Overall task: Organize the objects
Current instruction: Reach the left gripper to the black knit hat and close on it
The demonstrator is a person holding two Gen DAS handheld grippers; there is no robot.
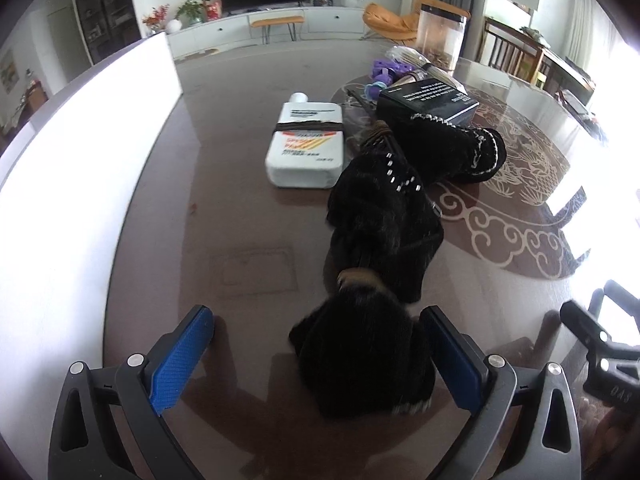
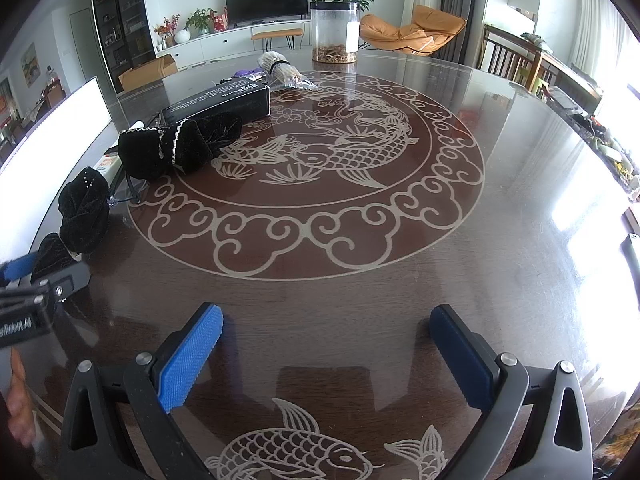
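A long black velvet bundle (image 1: 380,240) tied with cord lies on the dark table, its near end between the fingers of my left gripper (image 1: 316,320), which is open around it. It also shows in the right wrist view (image 2: 82,216) at the left edge. A second black velvet pouch (image 1: 452,148) with white trim lies behind it, also seen in the right wrist view (image 2: 180,146). A white bottle (image 1: 306,144) and a black box (image 1: 426,102) lie beyond. My right gripper (image 2: 326,320) is open and empty over the table's carved fish pattern.
A white panel (image 1: 100,152) stands along the table's left side. A clear jar (image 2: 335,32) with brown bits, a wrapped bundle (image 2: 280,70) and purple items (image 1: 386,72) sit at the far side. The right gripper's body (image 1: 600,344) shows at the left wrist view's right edge.
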